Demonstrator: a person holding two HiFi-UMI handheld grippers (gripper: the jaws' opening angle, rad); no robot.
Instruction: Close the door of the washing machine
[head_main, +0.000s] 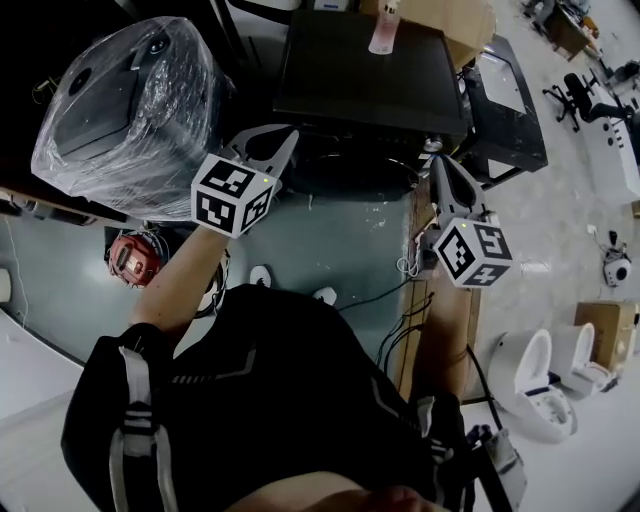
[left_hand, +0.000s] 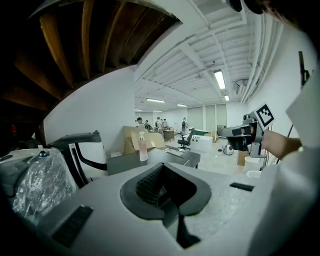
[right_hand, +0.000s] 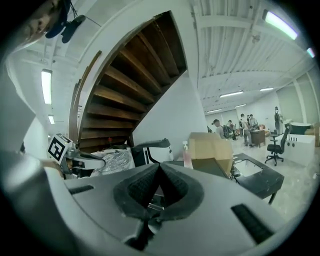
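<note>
Left gripper (head_main: 266, 150): fingers closed together, nothing between.
Right gripper (head_main: 446, 182): fingers closed together, nothing between.
Ahead: black cabinet (head_main: 370, 75), pink spray bottle (head_main: 384, 30) standing on top.

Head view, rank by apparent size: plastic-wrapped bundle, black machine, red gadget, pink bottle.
1. Plastic-wrapped bundle and black machine: about alike, so I won't rank them against each other.
2. Red gadget.
3. Pink bottle, smallest, standing on the black machine's top.
</note>
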